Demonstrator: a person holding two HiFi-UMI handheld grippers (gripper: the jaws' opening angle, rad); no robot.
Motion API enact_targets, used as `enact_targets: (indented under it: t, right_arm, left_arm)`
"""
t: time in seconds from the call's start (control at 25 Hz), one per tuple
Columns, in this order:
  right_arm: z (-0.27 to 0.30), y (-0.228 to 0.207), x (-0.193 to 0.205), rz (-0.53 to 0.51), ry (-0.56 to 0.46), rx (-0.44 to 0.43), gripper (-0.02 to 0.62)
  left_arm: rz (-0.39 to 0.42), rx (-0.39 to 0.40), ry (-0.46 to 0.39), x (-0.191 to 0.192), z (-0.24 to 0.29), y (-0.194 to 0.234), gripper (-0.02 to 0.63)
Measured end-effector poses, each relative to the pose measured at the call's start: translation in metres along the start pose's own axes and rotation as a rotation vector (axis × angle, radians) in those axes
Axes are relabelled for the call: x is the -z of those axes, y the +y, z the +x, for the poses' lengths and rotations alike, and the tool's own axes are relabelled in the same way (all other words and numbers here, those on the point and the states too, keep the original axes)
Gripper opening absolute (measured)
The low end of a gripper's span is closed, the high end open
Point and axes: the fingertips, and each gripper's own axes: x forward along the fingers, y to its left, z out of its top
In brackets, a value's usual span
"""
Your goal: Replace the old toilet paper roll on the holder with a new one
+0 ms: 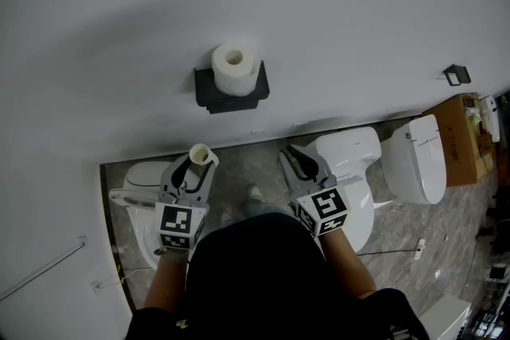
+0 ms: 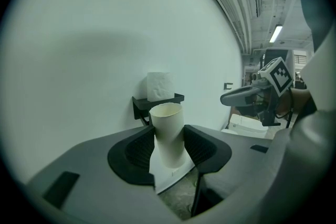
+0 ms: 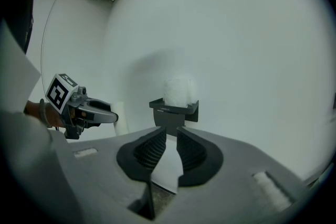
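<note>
Left gripper (image 1: 194, 168) fingers grip cardboard tube (image 1: 201, 154), right gripper (image 1: 293, 158) fingers closed, empty; toilets (image 1: 347, 171) below holder (image 1: 231, 95).

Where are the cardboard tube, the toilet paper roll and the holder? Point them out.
cardboard tube (image 2: 168, 136): left gripper view, its side wall.
toilet paper roll (image 1: 236, 76): head view, white paper below the core hole.
holder (image 1: 229, 101): head view, black front edge.

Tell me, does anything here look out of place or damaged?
Nothing stands out. The white roll stands upright in the black holder on the wall, and the left gripper holds the bare cardboard tube.
</note>
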Motion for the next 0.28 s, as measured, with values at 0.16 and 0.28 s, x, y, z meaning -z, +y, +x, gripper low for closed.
enact_targets:
  t: [0.16,0.28]
  right_arm:
    - [0.0047,-0.0008,-0.0011,-0.002,0.004,-0.003,0.058]
    - [0.0077,-0.0016,-0.0027,-0.005,0.004,-0.003,0.058]
  left_arm:
    - [0.013,-0.003,0.020,0.0036,0.0008,0.0043,0.187]
    - [0.002,-0.012,0.021,0.0056,0.0023,0.0083,0.187]
